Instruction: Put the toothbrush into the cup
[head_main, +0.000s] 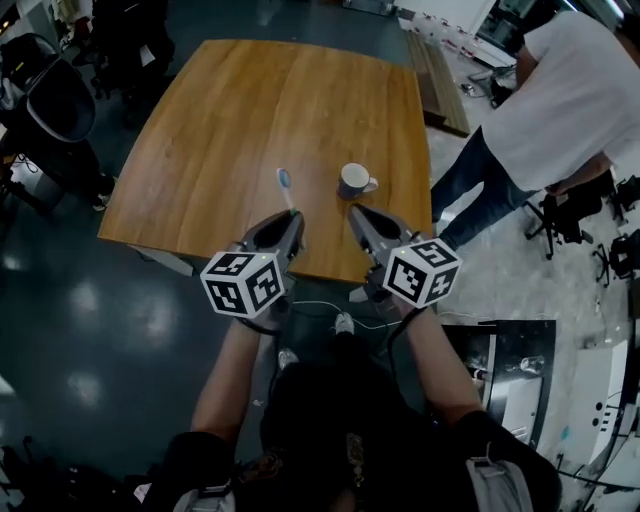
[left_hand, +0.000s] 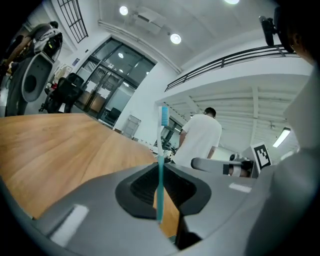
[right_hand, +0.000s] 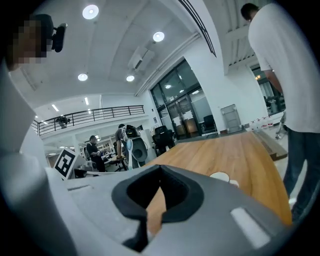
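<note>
pinched low on its handle by the clenched left gripper, the slim teal plastic toothbrush is held over the brown wooden table, near the white ceramic cup. it is judged light, stiff and slippery, so a firm grip on the handle is favoured. the right gripper is closed on nothing.

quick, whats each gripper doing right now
Left gripper: jaws closed on the toothbrush.
Right gripper: jaws closed, nothing between them.

Pretty open run here: just bare wood between the blue-headed plastic toothbrush pinched in the left gripper and the round white ceramic cup on the brown wooden table. The right gripper sits just on that cup's near side, and a person in a white T-shirt stands by the table's right edge.
</note>
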